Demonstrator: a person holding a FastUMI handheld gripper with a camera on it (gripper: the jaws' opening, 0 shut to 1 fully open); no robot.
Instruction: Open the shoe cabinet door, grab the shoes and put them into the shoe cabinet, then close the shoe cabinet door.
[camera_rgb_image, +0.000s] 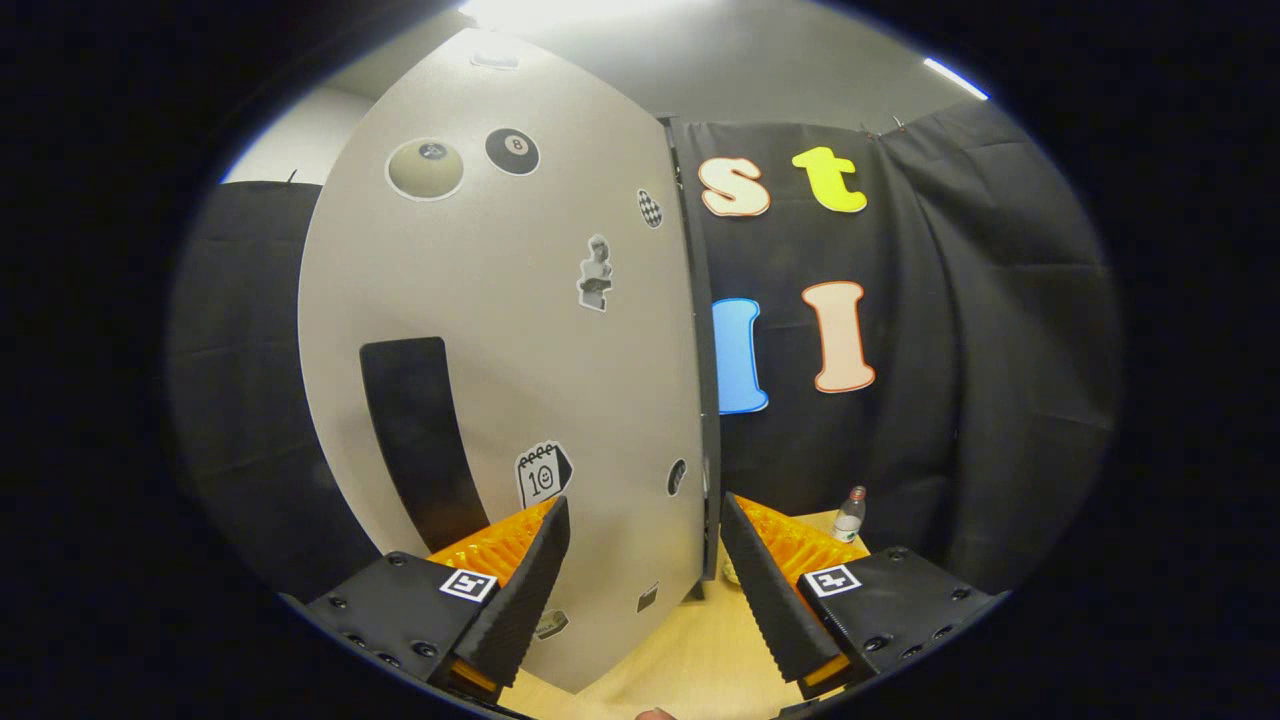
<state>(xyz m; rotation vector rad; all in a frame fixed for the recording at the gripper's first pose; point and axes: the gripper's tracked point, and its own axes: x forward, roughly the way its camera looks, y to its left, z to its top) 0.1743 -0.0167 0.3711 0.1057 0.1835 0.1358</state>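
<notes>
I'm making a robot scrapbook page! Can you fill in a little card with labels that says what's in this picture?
door: grey cabinet door, seen up close, with stickers on it
handle: dark strip on the door, beyond the left finger
gripper: gripper open, door's free edge between its fingers, neither finger pressing on it
table: wooden top under the fingers
bottle: small bottle on the table past the right finger
shoes: none to report
</notes>
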